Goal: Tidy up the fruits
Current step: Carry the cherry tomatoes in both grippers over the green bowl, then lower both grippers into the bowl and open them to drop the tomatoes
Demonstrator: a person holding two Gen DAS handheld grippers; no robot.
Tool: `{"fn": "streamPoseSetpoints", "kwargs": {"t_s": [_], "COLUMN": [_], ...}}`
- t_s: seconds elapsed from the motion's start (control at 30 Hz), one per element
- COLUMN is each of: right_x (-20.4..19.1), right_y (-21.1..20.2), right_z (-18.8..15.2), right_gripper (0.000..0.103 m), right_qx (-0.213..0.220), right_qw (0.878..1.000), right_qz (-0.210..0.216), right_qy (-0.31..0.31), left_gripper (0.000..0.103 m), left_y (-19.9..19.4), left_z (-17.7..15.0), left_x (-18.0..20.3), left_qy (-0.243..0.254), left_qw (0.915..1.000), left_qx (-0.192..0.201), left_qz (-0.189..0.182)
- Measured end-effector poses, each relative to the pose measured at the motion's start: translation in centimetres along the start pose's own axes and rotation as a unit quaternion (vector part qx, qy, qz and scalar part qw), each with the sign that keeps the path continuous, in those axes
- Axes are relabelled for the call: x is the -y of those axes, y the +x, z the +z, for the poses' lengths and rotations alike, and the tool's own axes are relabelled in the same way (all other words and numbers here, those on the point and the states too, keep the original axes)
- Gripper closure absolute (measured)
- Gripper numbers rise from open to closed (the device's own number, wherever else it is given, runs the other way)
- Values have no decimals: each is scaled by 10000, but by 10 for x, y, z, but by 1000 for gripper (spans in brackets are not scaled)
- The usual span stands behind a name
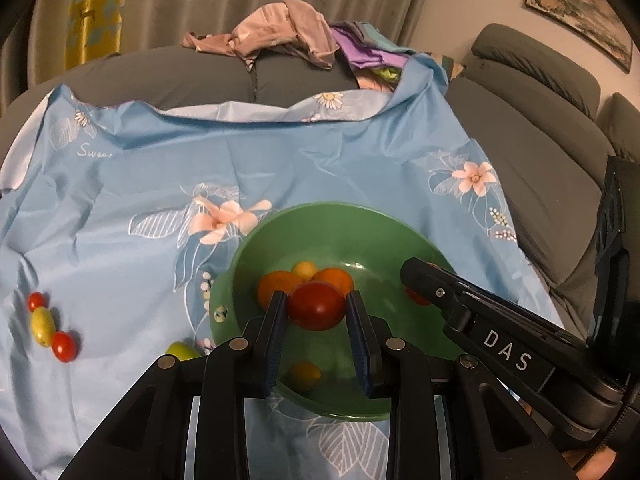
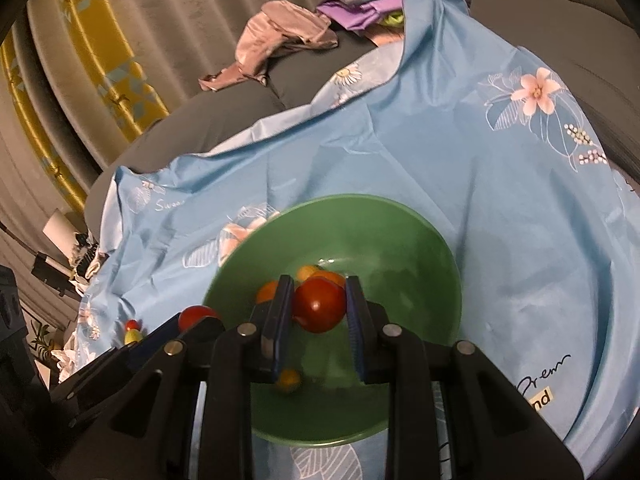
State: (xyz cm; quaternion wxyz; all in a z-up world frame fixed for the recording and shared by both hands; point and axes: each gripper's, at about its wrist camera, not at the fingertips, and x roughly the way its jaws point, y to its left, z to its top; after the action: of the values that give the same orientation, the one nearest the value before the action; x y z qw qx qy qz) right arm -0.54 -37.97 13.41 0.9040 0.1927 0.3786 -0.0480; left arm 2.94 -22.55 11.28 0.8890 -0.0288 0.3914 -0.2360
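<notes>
A green bowl [image 1: 360, 224] sits on a blue floral cloth and holds orange fruits [image 1: 276, 286] and a small yellow one [image 1: 305, 269]. My left gripper [image 1: 317, 306] is shut on a red tomato [image 1: 318, 306] and holds it over the bowl. My right gripper [image 2: 319, 305] is shut on another red tomato [image 2: 319, 305], also over the bowl [image 2: 360, 216]. The right gripper's body shows at the right of the left wrist view [image 1: 504, 352]. Loose on the cloth at the left lie two small red tomatoes [image 1: 64, 346], a yellow fruit [image 1: 43, 326] and a green fruit [image 1: 182, 350].
The blue cloth [image 1: 140, 184] covers a grey sofa [image 1: 532, 168]. Crumpled clothes [image 1: 280, 32] lie on the sofa back. Curtains hang behind. In the right wrist view, clutter [image 2: 68, 264] stands beyond the cloth's left edge.
</notes>
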Motion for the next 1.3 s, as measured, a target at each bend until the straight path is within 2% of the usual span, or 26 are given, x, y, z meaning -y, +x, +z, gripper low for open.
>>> {"fn": "streamPoseSetpoints", "kwargs": {"t_s": [0.47,1.3], "right_x": [7,12], "right_y": [17,32], "right_z": [-1,-4], "right_gripper": [75,75], "right_qx": [-306,-568], "right_qw": [9992,9965], "right_qz": [-269,-617], "right_qy": [2,-63], "left_gripper": [73,73], "left_y": [20,36], "left_z": [-6,-9], "left_x": [0,0], "left_qy": [30,92], "left_qw": [9995,9984], "left_qx": [-322,-514], "left_qz": [55,219]}}
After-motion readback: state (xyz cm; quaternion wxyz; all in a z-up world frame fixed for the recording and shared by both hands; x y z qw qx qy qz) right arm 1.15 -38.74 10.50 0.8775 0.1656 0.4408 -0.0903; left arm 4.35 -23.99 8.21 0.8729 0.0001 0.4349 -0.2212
